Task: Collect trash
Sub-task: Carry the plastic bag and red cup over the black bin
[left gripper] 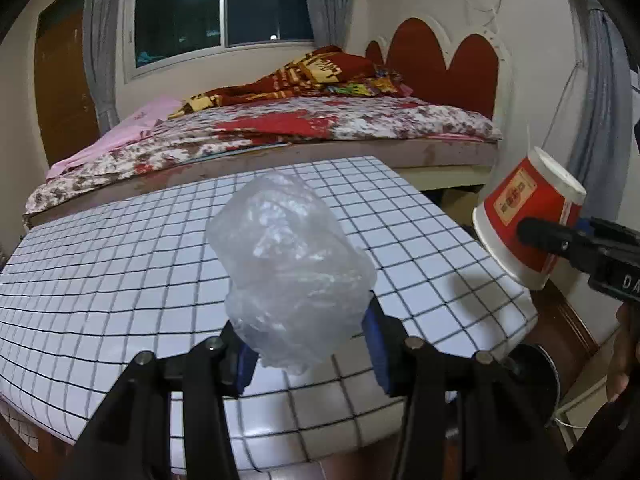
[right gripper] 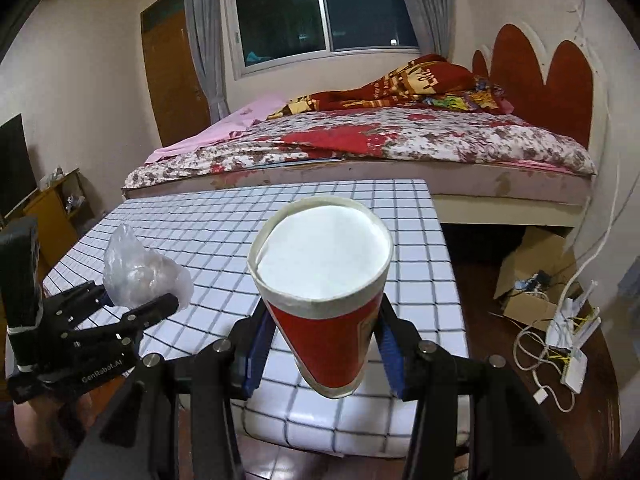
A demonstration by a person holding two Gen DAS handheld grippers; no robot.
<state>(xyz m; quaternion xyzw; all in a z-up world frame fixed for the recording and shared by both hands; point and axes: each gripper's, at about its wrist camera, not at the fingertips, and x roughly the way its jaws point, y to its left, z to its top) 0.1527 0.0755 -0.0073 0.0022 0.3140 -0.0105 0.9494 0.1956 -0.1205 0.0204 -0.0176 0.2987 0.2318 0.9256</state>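
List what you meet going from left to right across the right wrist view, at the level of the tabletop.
Left gripper holding a crumpled plastic bag → red paper cup held in the right gripper → cardboard box on the floor → white cables.

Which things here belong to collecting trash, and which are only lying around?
Belong to the job:
- crumpled plastic bag, in left hand-held gripper
- paper cup, in right hand-held gripper

Lying about:
- cardboard box
- cables
- bed
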